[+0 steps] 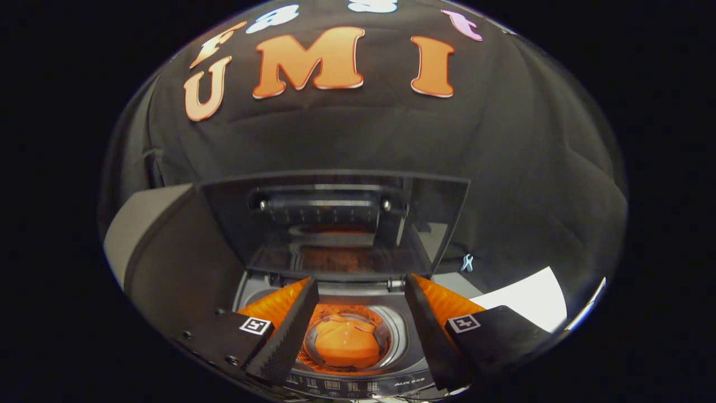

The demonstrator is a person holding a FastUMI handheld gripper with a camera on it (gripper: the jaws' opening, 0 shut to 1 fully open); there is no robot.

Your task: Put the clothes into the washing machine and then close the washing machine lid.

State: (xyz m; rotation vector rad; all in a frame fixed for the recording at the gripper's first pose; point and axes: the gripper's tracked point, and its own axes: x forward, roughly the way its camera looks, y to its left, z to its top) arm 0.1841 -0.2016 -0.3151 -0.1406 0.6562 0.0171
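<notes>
looking down along my gripper (361, 291), i see its two fingers spread wide apart with nothing between them, so the jaws are released and hold nothing. the left finger (285, 330) and the right finger (430, 330) angle outward from each other, and each carries a small square marker (255, 325) on its block near the base. the tool is tipped steeply downward, poised above the washing machine (358, 386) and aimed into its open top.

the clothes (347, 344), an orange bundle, lie inside the round drum (394, 330), seen in the gap between the fingers and beyond them, apart from both. i cannot tell how deep in the drum the bundle sits.

the washing machine lid (335, 224) stands raised beyond the fingertips, tilted up and back toward the booth's dark cloth wall (503, 168). its dark glossy panel catches an orange reflection, and a hinge bar with two small fasteners shows near its upper part. the lid is not yet closed.

the control panel (347, 385) runs along the machine's near edge, just under the fingers; its markings are too small to read. to the right of the machine a white sheet (531, 302) lies flat, and a small pale clip-like thing (467, 262) hangs against the cloth beside the lid; i cannot tell what it is.
</notes>
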